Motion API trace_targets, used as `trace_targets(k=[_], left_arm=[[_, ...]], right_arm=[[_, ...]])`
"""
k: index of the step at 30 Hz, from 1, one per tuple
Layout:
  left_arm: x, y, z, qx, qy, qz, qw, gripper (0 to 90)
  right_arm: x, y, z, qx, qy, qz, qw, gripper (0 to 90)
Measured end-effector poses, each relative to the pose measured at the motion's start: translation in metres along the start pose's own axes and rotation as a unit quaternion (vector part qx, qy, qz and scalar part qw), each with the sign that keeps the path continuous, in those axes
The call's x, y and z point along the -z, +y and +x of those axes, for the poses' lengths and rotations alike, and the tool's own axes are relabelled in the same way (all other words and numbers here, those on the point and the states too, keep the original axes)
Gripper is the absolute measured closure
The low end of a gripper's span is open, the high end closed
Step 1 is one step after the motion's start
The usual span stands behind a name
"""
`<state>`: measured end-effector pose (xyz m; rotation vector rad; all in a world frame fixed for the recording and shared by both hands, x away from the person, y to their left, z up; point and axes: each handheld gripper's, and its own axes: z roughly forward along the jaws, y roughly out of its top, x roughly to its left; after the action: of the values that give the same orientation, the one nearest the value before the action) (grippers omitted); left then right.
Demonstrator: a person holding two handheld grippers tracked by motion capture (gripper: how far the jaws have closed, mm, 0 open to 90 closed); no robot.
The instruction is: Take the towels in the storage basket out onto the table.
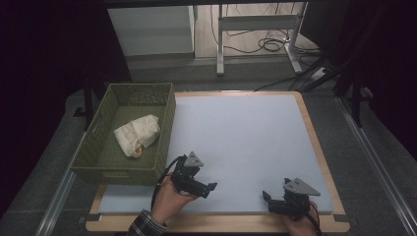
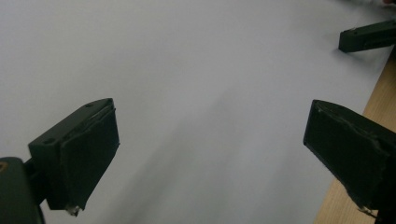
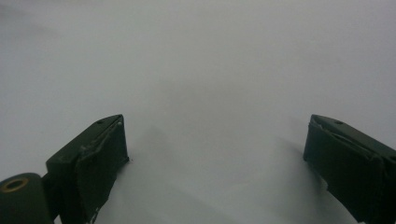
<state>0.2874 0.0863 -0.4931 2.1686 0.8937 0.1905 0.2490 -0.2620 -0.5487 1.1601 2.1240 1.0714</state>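
My left gripper [image 1: 208, 189] is held by a hand in a plaid sleeve just above the pale blue mat [image 1: 236, 142], right of the basket's near corner. In the left gripper view its jaws [image 2: 212, 114] stand wide apart with only mat between them, so it is open. My right gripper [image 1: 276, 190] rests low near the mat's front right edge. The right gripper view has its jaws [image 3: 217, 123] spread wide over bare mat, also open. One black jaw of the right gripper [image 2: 369, 36] is at the top right of the left gripper view.
A green woven basket [image 1: 164, 128] stands at the table's left with a crumpled white cloth [image 1: 136, 133] inside. The wooden table edge [image 1: 322, 157] frames the mat. Behind the table are desk legs and cables [image 1: 268, 44] on the floor.
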Motion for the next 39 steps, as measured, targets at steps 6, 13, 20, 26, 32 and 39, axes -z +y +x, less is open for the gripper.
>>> trace_targets(k=[6,13,20,26,32,39], left_arm=[[0.0,0.008,0.003,0.002,-0.006,-0.001,1.0,4.0],[0.001,0.014,0.005,0.003,-0.01,-0.001,0.9999,4.2],[0.003,0.019,0.002,-0.004,-0.01,-0.006,0.9999,4.3],[0.006,0.021,0.006,-0.008,-0.006,-0.006,0.9999,4.4],[0.008,0.026,0.009,-0.01,-0.006,-0.009,0.9999,4.7],[0.005,0.034,0.01,-0.017,-0.017,-0.006,0.9997,5.0]], right_arm=[[0.0,0.0,0.0,0.0,0.001,0.0,1.0,6.3],[0.0,0.0,0.0,0.0,0.001,0.001,1.0,6.2],[0.0,0.0,-0.001,0.001,0.002,0.001,1.0,6.1],[-0.001,0.0,-0.001,0.001,0.003,0.0,1.0,6.1],[0.0,0.0,0.0,0.0,0.002,0.001,1.0,6.1],[0.0,0.0,0.0,-0.001,0.003,0.002,1.0,6.1]])
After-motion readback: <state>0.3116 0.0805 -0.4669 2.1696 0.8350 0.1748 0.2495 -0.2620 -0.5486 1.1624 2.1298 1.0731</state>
